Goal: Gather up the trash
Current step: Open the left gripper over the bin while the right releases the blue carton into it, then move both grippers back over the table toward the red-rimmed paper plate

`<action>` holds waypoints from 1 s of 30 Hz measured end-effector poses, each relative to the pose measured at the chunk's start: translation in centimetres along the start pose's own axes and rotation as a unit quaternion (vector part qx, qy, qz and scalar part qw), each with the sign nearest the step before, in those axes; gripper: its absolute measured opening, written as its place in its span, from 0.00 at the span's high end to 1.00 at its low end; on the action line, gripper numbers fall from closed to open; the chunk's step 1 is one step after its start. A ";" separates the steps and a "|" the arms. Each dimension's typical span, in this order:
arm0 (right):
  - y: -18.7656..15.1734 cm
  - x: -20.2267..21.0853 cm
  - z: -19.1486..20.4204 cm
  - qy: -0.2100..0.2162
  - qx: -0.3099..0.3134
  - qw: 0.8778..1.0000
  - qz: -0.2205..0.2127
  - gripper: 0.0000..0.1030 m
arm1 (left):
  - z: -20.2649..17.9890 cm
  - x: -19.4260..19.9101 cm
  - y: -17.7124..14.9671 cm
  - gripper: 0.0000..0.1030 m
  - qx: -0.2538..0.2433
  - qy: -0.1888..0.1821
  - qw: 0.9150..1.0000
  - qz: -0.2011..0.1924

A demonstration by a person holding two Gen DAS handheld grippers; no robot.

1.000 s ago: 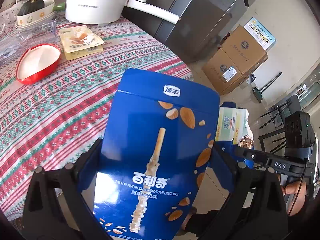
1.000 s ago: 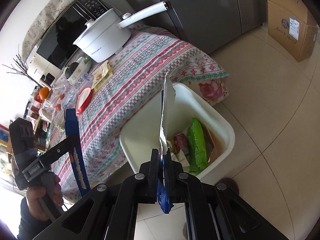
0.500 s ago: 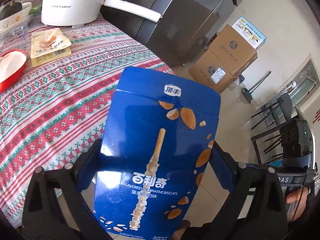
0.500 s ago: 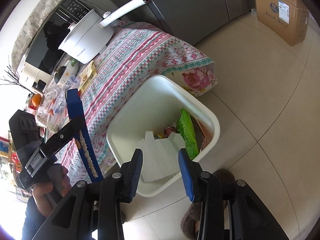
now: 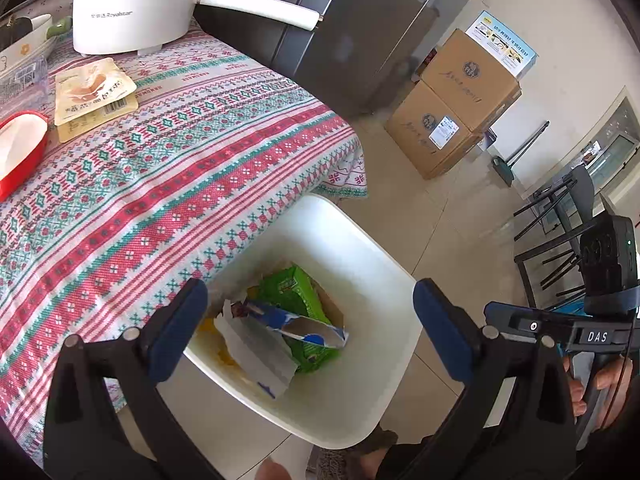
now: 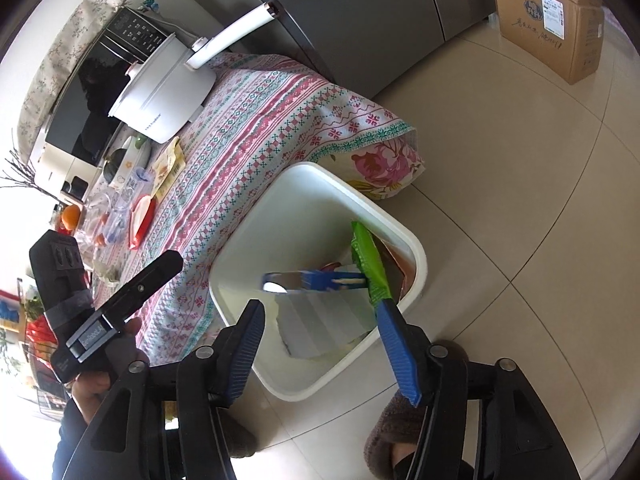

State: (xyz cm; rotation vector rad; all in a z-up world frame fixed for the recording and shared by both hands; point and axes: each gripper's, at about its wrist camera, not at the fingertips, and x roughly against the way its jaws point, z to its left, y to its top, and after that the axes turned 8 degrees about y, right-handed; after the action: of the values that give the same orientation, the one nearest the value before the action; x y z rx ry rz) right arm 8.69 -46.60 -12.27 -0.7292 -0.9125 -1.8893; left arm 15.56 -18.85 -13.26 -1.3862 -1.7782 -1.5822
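A: Where does the trash stand?

B: In the white bin (image 5: 384,256) on the floor, at the near-right corner of the bench (image 5: 168,184). A blue biscuit packet (image 5: 296,326) lies on a green wrapper (image 5: 292,292) and a grey-white carton (image 6: 324,320).

A: And the tongs?

B: Both pairs hang above the bin. The left tongs (image 5: 308,322) are spread wide and carry nothing; the right tongs (image 6: 320,344) are likewise apart and bare.

A: So what's next?

B: Probably the beige sachets (image 5: 92,100) at the bench's far left, beside the white pot (image 5: 132,4). They lie flat, so I'd come in low, slide one finger under an edge and pinch there, keeping clear of the red dish (image 5: 20,152) next to them.
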 end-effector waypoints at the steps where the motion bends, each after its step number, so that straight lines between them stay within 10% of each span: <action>1: 0.1 0.0 0.1 -0.001 0.000 1.000 -0.001 0.38 | 0.2 0.2 0.0 0.01 0.000 0.004 1.000 -0.001; 30: 0.9 -3.0 11.0 -0.020 0.108 0.994 -0.005 0.25 | 9.5 10.8 1.2 0.01 0.017 0.129 0.989 -0.069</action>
State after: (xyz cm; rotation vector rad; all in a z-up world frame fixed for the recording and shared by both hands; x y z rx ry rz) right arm 12.17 -36.45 -8.22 -0.6332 -1.1274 -1.7567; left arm 14.85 -6.01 -6.76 -1.0071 -1.7650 -1.7068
